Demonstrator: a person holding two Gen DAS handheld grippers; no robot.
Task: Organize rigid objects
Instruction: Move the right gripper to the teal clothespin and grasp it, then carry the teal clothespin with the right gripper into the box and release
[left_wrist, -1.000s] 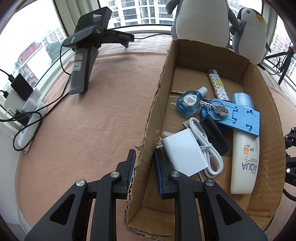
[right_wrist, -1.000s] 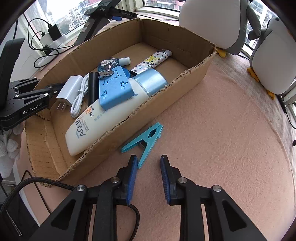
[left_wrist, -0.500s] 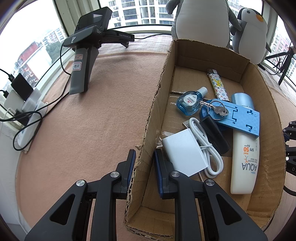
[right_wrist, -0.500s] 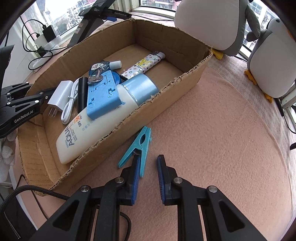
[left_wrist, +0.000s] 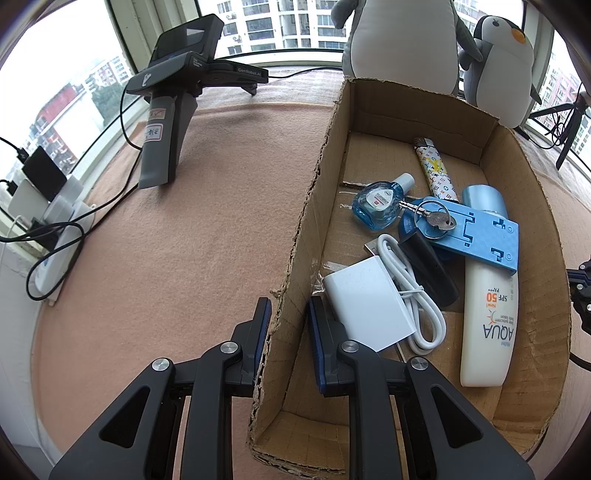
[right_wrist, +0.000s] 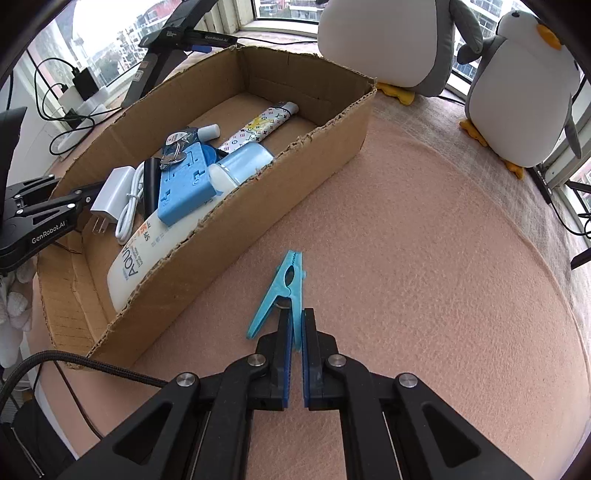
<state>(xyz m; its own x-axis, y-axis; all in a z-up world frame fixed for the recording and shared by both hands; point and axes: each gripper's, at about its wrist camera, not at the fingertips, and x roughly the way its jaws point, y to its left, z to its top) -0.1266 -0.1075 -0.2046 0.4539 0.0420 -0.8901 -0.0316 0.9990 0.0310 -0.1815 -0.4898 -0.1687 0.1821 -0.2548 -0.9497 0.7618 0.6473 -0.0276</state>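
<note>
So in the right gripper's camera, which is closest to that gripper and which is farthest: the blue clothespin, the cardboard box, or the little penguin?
1. Blue clothespin: pinched in the right gripper.
2. Cardboard box: to the left.
3. Little penguin: far upper right.

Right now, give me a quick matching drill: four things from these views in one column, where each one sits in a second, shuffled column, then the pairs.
Things:
1. turquoise clothespin
2. sunscreen bottle
3. left hand-held gripper
4. penguin plush toys

Places:
A. lying inside the cardboard box
B. clamped on the box's side wall
C. standing on the mat beyond the box
D. pinched in the right hand-held gripper, outside the box

Pairs: 1-D, 2-A, 3-B, 4-C
</note>
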